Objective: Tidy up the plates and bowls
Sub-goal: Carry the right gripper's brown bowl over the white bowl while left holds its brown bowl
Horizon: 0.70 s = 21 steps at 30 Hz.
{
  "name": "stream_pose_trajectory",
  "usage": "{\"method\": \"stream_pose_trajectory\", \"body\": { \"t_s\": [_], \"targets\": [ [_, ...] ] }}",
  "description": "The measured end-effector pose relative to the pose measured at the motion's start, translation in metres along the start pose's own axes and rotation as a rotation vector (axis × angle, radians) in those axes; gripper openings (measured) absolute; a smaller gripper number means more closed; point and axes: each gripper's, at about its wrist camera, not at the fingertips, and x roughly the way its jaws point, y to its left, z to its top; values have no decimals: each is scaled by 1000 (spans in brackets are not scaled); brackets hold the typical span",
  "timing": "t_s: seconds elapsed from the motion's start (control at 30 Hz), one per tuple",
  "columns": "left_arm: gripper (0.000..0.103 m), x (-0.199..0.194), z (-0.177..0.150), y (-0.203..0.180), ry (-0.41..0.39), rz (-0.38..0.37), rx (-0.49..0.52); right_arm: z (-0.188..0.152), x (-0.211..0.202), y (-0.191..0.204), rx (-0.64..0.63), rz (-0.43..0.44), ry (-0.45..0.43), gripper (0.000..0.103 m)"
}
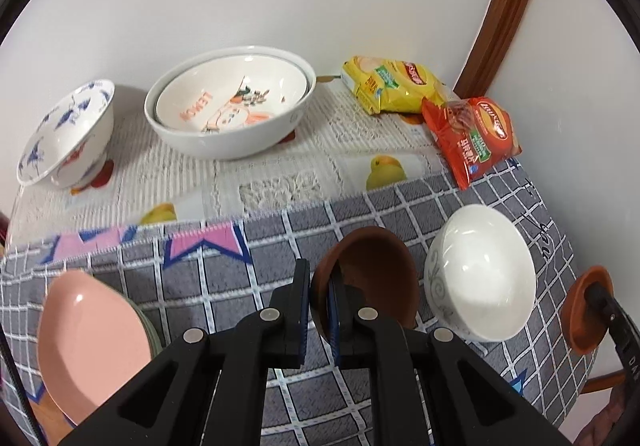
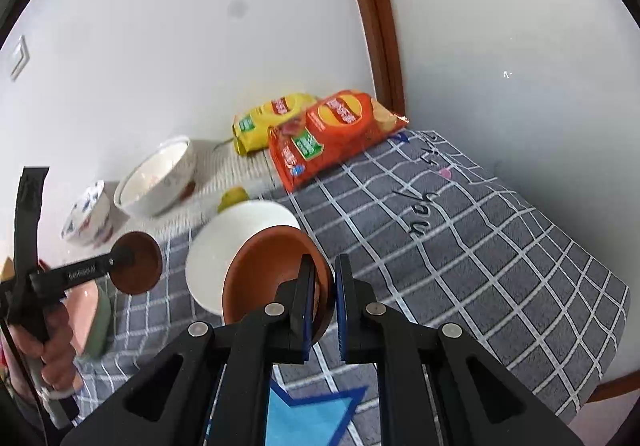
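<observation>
Pink glaze catches the eye first: a pink plate at about eight o'clock in the left wrist view, stacked on a green one whose edge peeks out beneath, which looks like the start of a plate pile. Up at ten o'clock the blue-patterned bowl leans tilted near the wall, and beside it, toward twelve, the big white bowl has a printed one nested inside, so the sorting by kind seems under way on the counter.

In the centre, the left gripper has its jaws clenched on the rim of a brown clay bowl, one finger inside the wall and one outside. Pinching the thin edge is probably the only way such narrow jaws can carry a bowl, and it hangs tipped as a result.

Just right of it, at four o'clock, the plain white bowl sits on the checked cloth.

Furthest right, the right gripper grips a second brown clay bowl by its rim in the same fashion. With one matching bowl in each hand, my guess is they are meant to be nested. The snack bags lie back by the wall at one o'clock, out of the way.
</observation>
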Motion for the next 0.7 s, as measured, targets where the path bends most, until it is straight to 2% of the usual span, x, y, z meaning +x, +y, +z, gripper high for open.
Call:
{"method": "stream_pose_trajectory", "body": {
  "t_s": [0.2, 0.33, 0.47, 0.7],
  "targets": [
    [8, 6, 16, -1, -14, -3, 12, 12, 9, 14, 11, 26, 2, 10],
    [8, 20, 23, 1, 5, -12, 1, 16, 16, 22, 7, 45, 14, 10],
    [8, 29, 27, -3, 14, -24, 23, 18, 24, 30, 14, 48, 6, 10],
    [8, 39, 30, 5, 13, -34, 26, 16, 41, 38, 15, 43, 42, 10]
  ]
}}
